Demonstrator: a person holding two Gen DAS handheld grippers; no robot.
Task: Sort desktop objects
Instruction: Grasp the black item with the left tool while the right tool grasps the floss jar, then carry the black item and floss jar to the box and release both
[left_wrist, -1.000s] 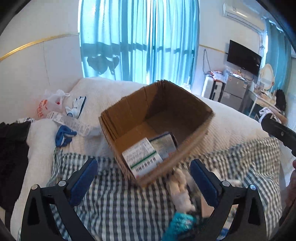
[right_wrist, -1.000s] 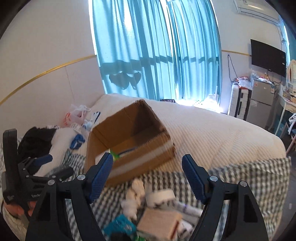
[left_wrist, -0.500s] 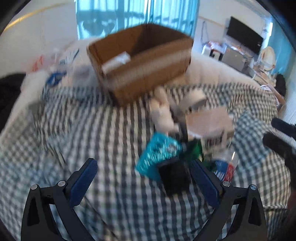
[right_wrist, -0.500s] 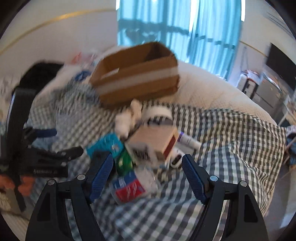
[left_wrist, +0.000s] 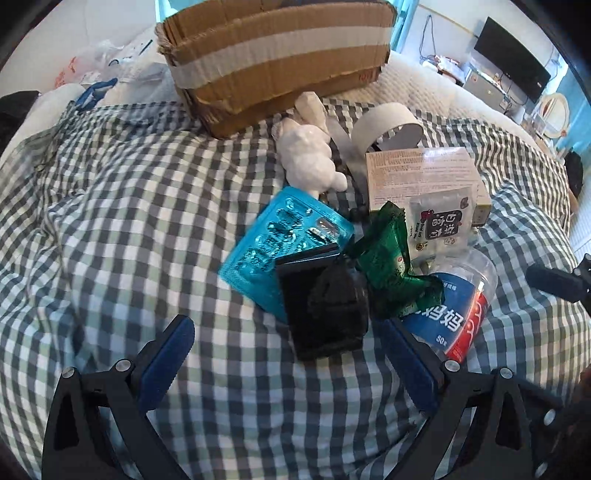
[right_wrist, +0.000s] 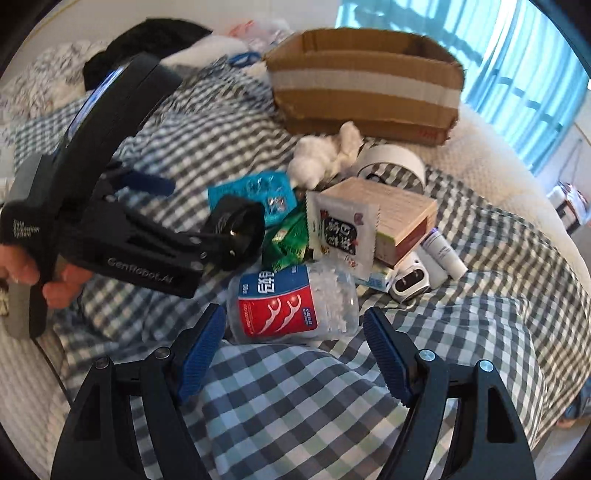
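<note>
A heap of small household items lies on a checked blanket (left_wrist: 122, 206) spread over a bed, just in front of a cardboard box (left_wrist: 273, 55) banded with pale tape. The left gripper (left_wrist: 284, 354) hangs low over the near edge of the heap, its jaws spread wide and holding nothing; a black pouch (left_wrist: 325, 306) sits between the blue pads, resting on a teal blister pack (left_wrist: 273, 240). Beside these lie a green packet (left_wrist: 388, 266), a pale carton (left_wrist: 417, 170) and a white plush toy (left_wrist: 310, 155).

The right gripper (right_wrist: 295, 350) also has its jaws spread, empty, just short of a clear jar of floss picks (right_wrist: 291, 302) lying on its side. A roll of white tape (right_wrist: 391, 158) rests behind the carton, near the box.
</note>
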